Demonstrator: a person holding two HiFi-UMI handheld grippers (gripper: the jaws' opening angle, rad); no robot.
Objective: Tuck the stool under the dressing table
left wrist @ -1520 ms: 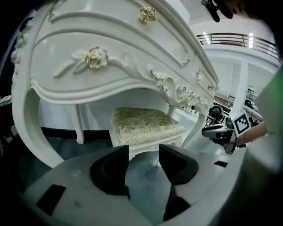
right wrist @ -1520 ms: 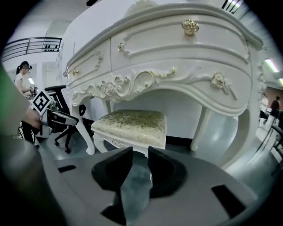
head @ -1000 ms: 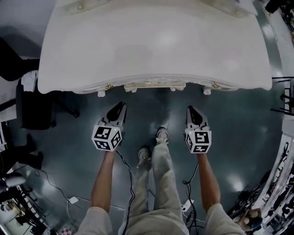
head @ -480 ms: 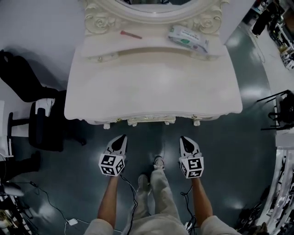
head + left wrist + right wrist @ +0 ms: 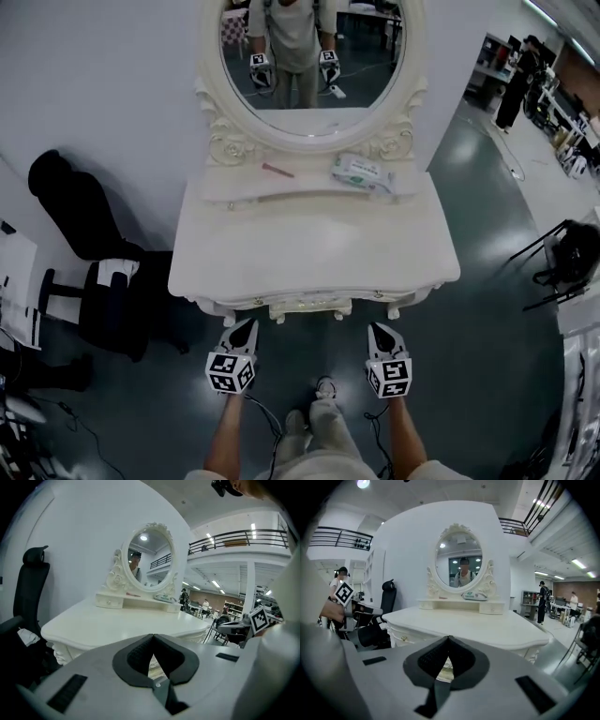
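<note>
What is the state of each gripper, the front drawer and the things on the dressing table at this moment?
left gripper: shut, nothing between its jaws.
right gripper: shut, also empty.
front drawer: closed.
mirror: upright at the back of the dressing table.
wipes pack: lying flat below the mirror.
stool: not visible in any view.

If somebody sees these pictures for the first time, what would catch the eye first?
First the white dressing table in the middle, with its ornate oval mirror against the wall, which reflects the person. Then the left gripper and the right gripper, both shut and empty, held side by side just before its front edge. A black office chair stands left of it in the head view.
</note>
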